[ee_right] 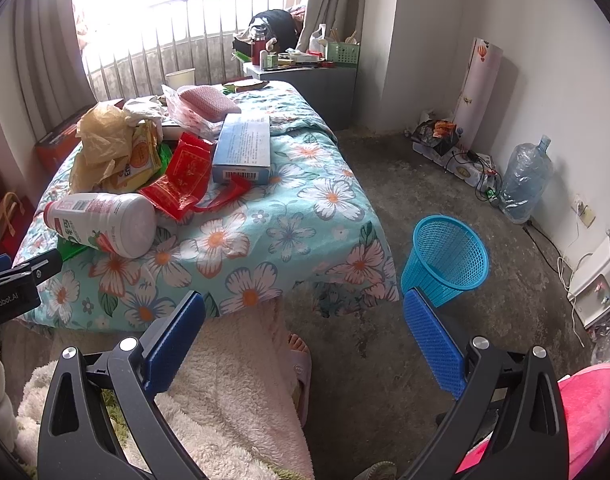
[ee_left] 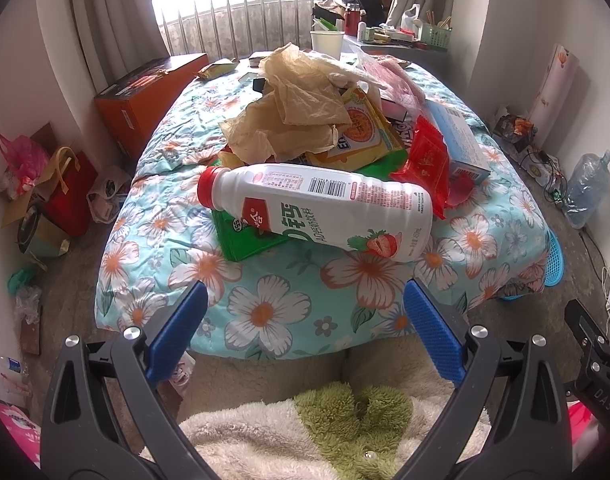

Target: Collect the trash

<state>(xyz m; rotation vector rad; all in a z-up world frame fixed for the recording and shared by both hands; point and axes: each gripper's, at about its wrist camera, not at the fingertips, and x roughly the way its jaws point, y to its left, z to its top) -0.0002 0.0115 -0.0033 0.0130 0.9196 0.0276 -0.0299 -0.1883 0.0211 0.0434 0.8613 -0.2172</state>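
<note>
A heap of trash lies on a table under a flowered cloth. Nearest is a white milk bottle with a red cap, on its side across a green carton. Behind it lie crumpled tan paper, a yellow packet, a red wrapper and a blue box. My left gripper is open, short of the bottle. My right gripper is open over the floor, left of a blue mesh bin.
A person's fleece-clad legs and slippered foot are below the grippers. An orange box and bags crowd the left floor. A water jug, cables and a white appliance line the right wall. A paper cup stands at the table's far end.
</note>
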